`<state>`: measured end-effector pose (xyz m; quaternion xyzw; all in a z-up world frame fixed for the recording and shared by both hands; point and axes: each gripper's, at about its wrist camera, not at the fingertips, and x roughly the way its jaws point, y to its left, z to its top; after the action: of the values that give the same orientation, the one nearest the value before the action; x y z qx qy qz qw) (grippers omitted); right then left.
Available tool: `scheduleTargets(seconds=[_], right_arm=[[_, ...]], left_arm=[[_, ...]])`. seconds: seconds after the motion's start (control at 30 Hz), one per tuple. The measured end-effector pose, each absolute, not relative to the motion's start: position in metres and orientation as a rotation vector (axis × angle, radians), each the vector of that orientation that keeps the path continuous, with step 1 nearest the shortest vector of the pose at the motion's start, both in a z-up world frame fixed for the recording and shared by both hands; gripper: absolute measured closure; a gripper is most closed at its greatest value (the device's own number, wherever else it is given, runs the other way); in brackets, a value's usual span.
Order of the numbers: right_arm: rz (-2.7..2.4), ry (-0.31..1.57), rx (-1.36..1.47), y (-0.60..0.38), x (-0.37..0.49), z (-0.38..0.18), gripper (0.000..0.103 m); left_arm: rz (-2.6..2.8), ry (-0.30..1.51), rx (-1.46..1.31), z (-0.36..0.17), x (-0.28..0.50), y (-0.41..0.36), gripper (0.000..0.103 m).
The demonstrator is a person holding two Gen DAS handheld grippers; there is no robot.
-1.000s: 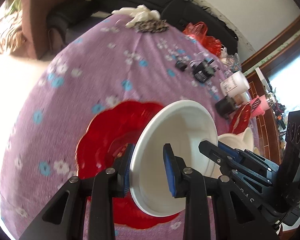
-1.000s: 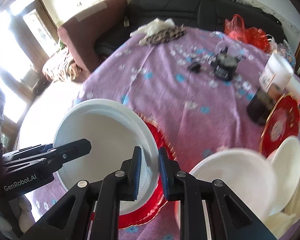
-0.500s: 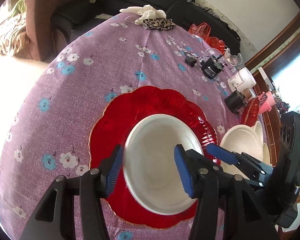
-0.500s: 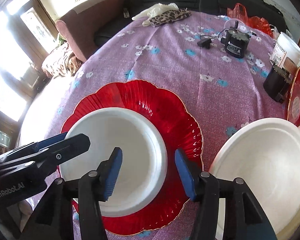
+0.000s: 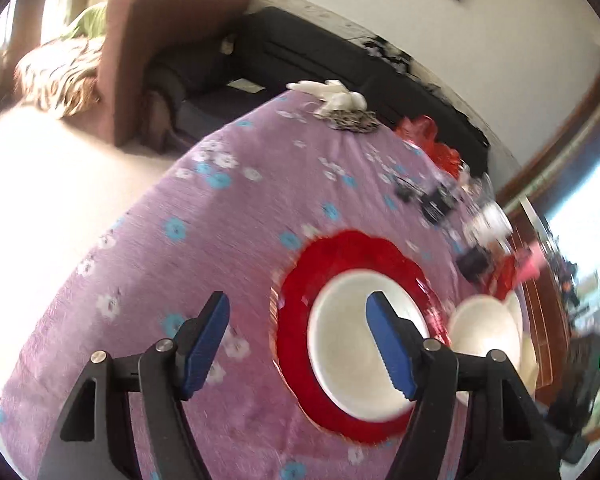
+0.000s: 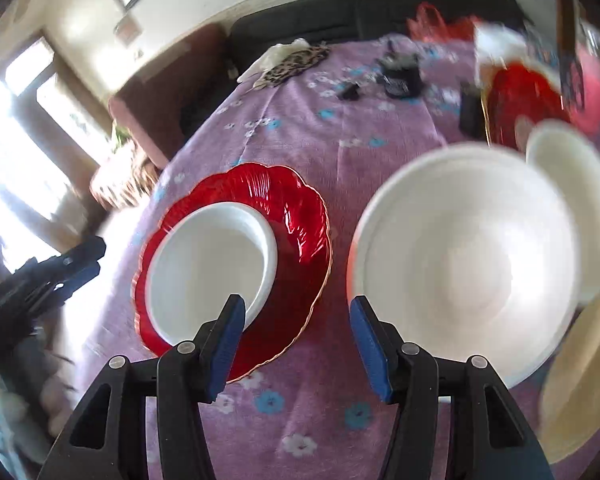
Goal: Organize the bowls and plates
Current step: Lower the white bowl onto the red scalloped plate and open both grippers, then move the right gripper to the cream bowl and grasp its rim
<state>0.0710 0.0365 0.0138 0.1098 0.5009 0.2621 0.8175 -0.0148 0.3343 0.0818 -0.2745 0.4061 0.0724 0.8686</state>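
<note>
A white bowl (image 6: 208,268) rests on a red scalloped plate (image 6: 296,240) on the purple flowered tablecloth; both also show in the left wrist view, the bowl (image 5: 360,344) on the plate (image 5: 296,340). My left gripper (image 5: 298,344) is open and empty, raised above the cloth to the left of the plate. My right gripper (image 6: 296,344) is open and empty, between the red plate and a larger white plate (image 6: 468,264). More white dishes (image 6: 580,196) lean behind that plate, and a second red plate (image 6: 516,100) stands farther back.
Small black items (image 6: 400,76), a white jar (image 5: 492,216) and a red plastic bag (image 5: 420,132) lie on the far side of the table. A leopard-print cloth (image 6: 296,64) lies at the far edge. A sofa (image 5: 300,68) and armchair (image 5: 148,48) stand beyond.
Both grippers let go of the white bowl, which now lies flat on the red plate. Both opened wide and pulled back, the left moving left, the right moving right.
</note>
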Motion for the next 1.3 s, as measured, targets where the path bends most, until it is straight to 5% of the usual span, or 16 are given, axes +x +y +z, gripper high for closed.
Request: scheduleTargets(seconds=[0.2, 0.27, 0.33, 0.5, 1.07, 1.23, 1.3], right_arm=[[0.549, 1.139, 0.333, 0.042, 0.084, -0.013, 0.072], [0.541, 1.153, 0.366, 0.042, 0.089, -0.019, 0.079], [0.525, 1.158, 0.385, 0.041, 0.094, -0.024, 0.085], [0.540, 1.160, 0.357, 0.047, 0.092, -0.025, 0.090], [0.646, 1.155, 0.343, 0.043, 0.046, -0.026, 0.087], [0.584, 1.001, 0.342, -0.013, 0.022, 0.010, 0.053], [0.523, 0.936, 0.322, -0.048, 0.009, 0.022, 0.051]], left_arm=[[0.125, 1.004, -0.588, 0.043, 0.020, 0.343, 0.033], [0.128, 1.054, -0.590, 0.030, 0.027, 0.341, 0.043], [0.121, 1.094, -0.625, 0.017, 0.031, 0.344, 0.076], [0.077, 1.108, -0.595, 0.012, 0.029, 0.338, 0.095], [0.137, 1.058, -0.518, 0.028, -0.043, 0.338, 0.089], [0.227, 0.852, -0.424, 0.082, -0.082, 0.322, 0.059], [0.222, 0.727, -0.362, 0.113, -0.103, 0.300, 0.045]])
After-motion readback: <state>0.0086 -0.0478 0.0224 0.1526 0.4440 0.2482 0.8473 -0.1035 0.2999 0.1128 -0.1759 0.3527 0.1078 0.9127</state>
